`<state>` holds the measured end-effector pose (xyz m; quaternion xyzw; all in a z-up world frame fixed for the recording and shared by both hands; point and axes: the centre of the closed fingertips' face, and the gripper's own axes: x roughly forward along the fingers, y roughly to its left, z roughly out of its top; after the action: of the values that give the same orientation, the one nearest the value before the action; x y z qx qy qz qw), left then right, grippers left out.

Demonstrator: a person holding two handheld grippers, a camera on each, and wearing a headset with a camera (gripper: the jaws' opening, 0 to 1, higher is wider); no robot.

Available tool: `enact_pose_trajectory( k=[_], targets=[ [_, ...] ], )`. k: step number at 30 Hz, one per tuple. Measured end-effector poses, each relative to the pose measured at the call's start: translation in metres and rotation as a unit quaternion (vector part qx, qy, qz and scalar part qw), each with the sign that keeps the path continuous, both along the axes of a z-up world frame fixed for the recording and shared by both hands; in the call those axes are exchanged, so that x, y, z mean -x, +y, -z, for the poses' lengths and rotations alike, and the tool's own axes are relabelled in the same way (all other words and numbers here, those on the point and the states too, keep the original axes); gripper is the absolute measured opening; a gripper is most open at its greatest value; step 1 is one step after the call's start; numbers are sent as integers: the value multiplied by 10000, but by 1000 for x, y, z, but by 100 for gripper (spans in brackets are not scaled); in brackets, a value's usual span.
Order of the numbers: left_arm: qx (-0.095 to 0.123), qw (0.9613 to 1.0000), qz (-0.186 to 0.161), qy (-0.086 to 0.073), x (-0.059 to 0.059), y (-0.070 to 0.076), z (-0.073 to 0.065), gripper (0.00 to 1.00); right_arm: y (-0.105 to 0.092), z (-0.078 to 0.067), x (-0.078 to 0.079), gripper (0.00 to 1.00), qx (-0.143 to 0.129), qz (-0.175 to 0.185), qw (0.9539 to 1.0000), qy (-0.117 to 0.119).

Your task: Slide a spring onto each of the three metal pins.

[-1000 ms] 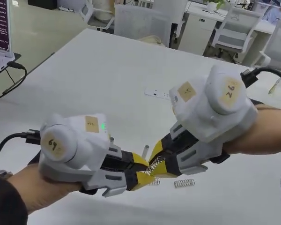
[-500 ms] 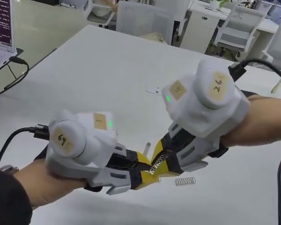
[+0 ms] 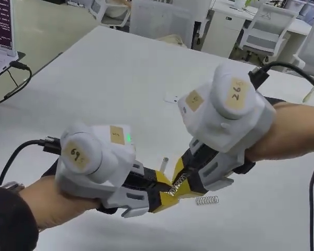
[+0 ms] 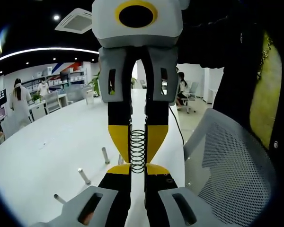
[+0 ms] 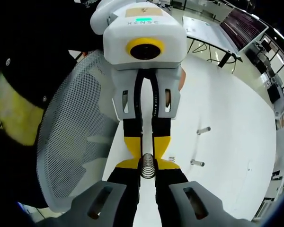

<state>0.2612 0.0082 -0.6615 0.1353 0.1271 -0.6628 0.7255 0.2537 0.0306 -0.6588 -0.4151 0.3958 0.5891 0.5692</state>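
- left gripper [image 4: 138,169]: jaws nearly together, pinching the near-left end of a spring [image 4: 138,150]
- right gripper [image 5: 148,165]: tip to tip with the left one, jaws clamped on the other end of the same spring (seen end-on in the right gripper view)
- spring spans the small gap between the two sets of yellow pads, coils in the air above the table [image 3: 120,78], slanting up toward the right gripper in the head view
- second spring [image 3: 206,200] lies flat on the table just right of the meeting tips, touching neither gripper
- three metal pins stand upright on the table in a slanted row: first pin [image 4: 105,155] nearest the held spring, second pin [image 4: 84,176] beside it, third pin [image 4: 59,198] at the end; all bare
- in the head view one pin shows just beyond the tips, on their far side
- each gripper is held in a hand, forearms coming in from near left and right, black cable [image 3: 21,149] trailing from the left one
- white mesh chair [image 4: 236,165] beside the table; laptop [image 3: 0,31] far left
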Motion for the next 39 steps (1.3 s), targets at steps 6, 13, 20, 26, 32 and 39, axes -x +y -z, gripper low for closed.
enact_pose_trajectory(
  k=[6,13,20,26,32,39],
  targets=[
    [51,10000,-3,3,0,-2,0,2,0,0,-1,8,5,25,10000,5],
    [82,9999,-49,70,0,-1,-1,4,1,0,-1,8,5,29,10000,5],
    [226,9996,-89,153,0,0,-4,9,-3,-1,-3,8,-26,80,10000,-28],
    [258,9994,-151,155,-3,0,-5,14,-4,-1,-3,8,-31,96,9999,-41],
    [257,9995,-146,146,-1,-2,-4,22,-8,-2,-4,8,-29,129,9999,-69],
    [195,9995,-194,126,-3,3,-2,25,-16,-5,-9,8,-33,227,9997,-115]
  ],
)
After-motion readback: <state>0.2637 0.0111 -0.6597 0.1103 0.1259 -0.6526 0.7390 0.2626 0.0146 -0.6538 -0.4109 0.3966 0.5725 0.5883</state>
